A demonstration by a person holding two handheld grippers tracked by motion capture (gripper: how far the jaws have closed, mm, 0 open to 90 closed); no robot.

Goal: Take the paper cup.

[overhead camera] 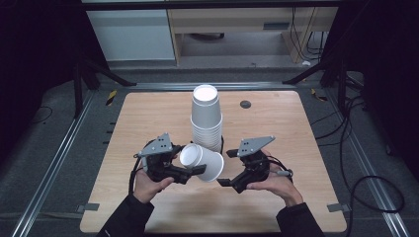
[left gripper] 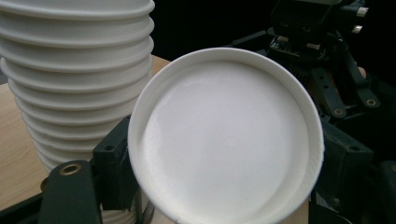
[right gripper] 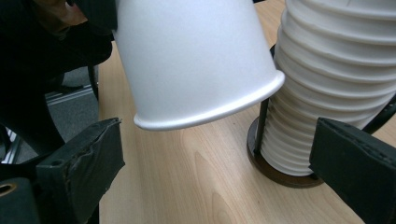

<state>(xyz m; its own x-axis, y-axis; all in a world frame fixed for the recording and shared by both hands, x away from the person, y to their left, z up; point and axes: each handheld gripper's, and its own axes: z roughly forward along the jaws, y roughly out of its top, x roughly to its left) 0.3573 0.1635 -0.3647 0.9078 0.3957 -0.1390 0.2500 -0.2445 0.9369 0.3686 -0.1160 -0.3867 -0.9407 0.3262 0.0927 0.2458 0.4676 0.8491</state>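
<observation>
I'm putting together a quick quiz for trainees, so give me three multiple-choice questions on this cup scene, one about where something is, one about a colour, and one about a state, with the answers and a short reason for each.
1. Where does the stack of cups stand?
A. On the wooden table, just beyond the two grippers
B. On the floor left of the table
C. At the table's near right corner

2. What colour is the single cup?
A. Red
B. White
C. Blue

3. How do the right gripper's jaws stand?
A. Shut on the single cup
B. Shut on the stack
C. Open, with nothing between them

Answers:
1. A, the high view shows the stack upright mid-table behind the grippers.
2. B, all views show it white.
3. C, the right gripper view shows its jaws wide apart, while the left gripper holds the cup tilted above the table.
</observation>
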